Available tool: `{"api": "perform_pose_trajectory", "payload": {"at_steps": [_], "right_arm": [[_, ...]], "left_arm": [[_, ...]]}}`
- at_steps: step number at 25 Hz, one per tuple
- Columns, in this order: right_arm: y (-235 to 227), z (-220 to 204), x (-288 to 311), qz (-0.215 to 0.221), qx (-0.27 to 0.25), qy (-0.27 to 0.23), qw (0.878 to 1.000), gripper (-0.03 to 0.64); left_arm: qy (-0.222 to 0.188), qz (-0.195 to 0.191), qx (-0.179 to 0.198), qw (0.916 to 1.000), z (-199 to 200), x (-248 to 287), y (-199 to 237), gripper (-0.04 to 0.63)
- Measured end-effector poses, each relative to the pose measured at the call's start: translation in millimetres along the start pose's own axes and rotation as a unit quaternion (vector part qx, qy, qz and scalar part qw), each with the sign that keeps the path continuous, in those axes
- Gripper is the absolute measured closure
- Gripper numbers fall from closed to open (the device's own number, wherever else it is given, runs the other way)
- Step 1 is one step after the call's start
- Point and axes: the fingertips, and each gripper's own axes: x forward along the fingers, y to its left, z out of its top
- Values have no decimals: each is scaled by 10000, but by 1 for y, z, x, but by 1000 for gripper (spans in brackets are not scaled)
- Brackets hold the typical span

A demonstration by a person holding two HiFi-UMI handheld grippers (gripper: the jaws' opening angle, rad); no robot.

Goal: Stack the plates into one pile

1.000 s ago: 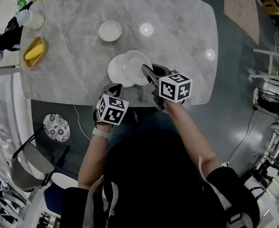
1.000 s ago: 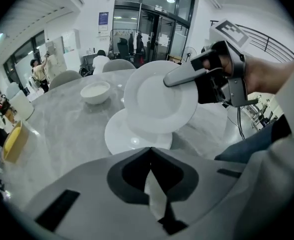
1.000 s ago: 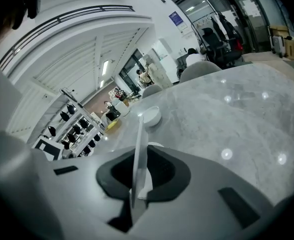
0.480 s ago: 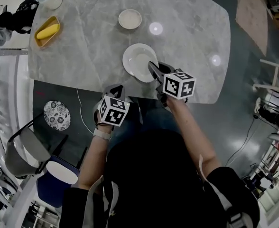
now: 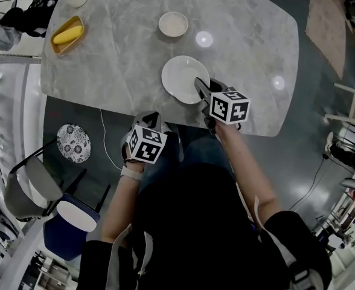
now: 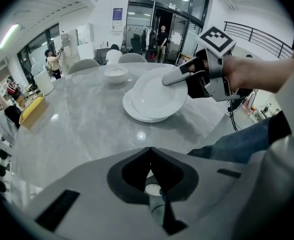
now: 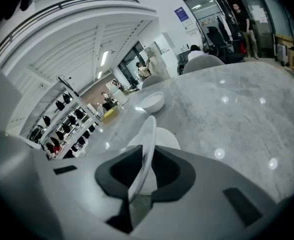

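While the upper plate [image 5: 183,77] leans on the lower plate [image 6: 128,108] near the worktop [image 5: 117,53] edge, your right claw [image 5: 198,82], just easing apart, pinches its rim; released off-centre, it could slide off. Your left claw [image 6: 149,151] is closed, empty.

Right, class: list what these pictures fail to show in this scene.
Head view: the lower plate barely shows beneath the upper plate.
Right gripper view: the body of the right gripper covers the rim where its jaws hold the upper plate.
Head view: what lies in the yellow tray is too small to identify.
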Motion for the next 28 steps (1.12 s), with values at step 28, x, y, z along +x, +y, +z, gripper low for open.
{"api": "perform_pose_trajectory", "payload": {"at_steps": [28], "right_arm": [[-13, -8, 43, -313, -1108, 596, 9916, 396]], "left_arm": [[105, 127, -391, 9991, -7, 8, 16, 588]]}}
